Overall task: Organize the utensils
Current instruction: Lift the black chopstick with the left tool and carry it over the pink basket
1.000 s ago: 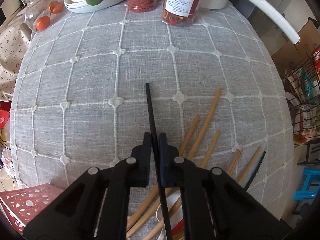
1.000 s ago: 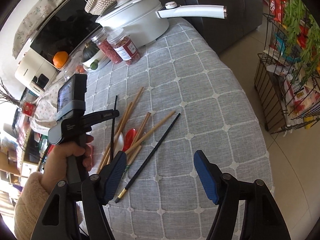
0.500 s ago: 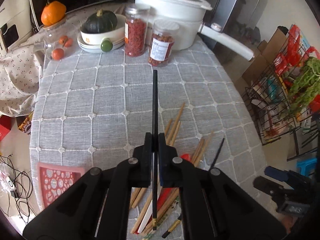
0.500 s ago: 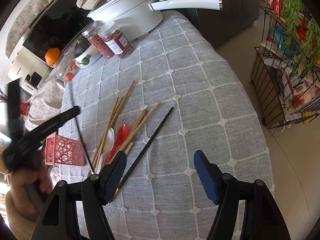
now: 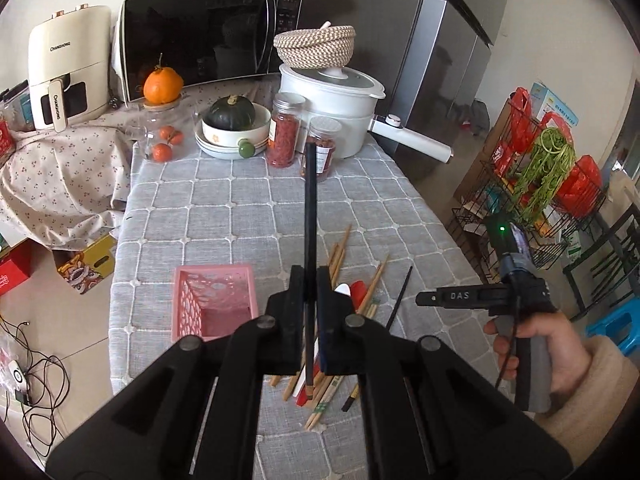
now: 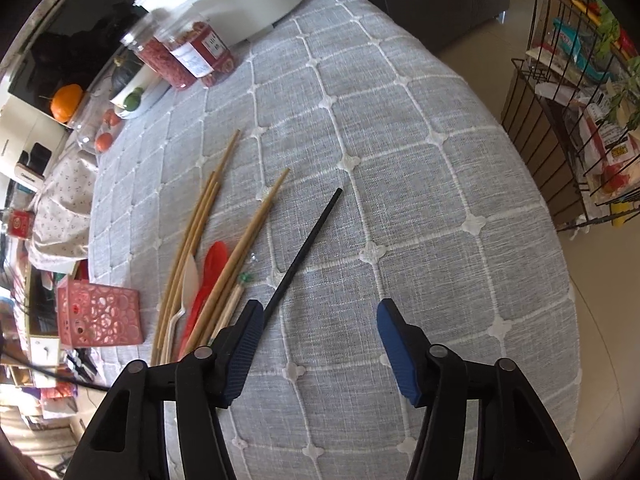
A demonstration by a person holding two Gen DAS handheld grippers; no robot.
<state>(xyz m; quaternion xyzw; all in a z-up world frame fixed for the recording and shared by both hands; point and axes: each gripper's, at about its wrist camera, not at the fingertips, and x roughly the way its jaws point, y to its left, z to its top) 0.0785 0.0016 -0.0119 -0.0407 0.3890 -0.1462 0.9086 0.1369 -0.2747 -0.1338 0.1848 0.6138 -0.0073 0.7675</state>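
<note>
Your left gripper [image 5: 308,292] is squeezed tight on one black chopstick [image 5: 310,216]. The stick is up in the air above the table and points away from you. The pink basket [image 5: 214,304] sits on the grey tablecloth [image 5: 240,208], just to the left of that stick and a bit lower. I think the stick should go in there.

To do it well, swing the stick left until it hangs over the open top of the basket. Tip one end down first. Let go only when that end is inside, so the stick does not bounce out.

Your right gripper [image 6: 320,320] hangs over the second black chopstick [image 6: 306,248], which lies on the cloth. Its blue jaws are closing, but they do not touch the stick yet. The stick runs under the left jaw, not in the middle. Slide a little left so the stick sits between both jaws, then squeeze.

The wooden chopsticks [image 6: 200,220], the red spoon [image 6: 208,276] and the white spoon [image 6: 190,280] lie in a pile just left of it. Try not to bump them.
</note>
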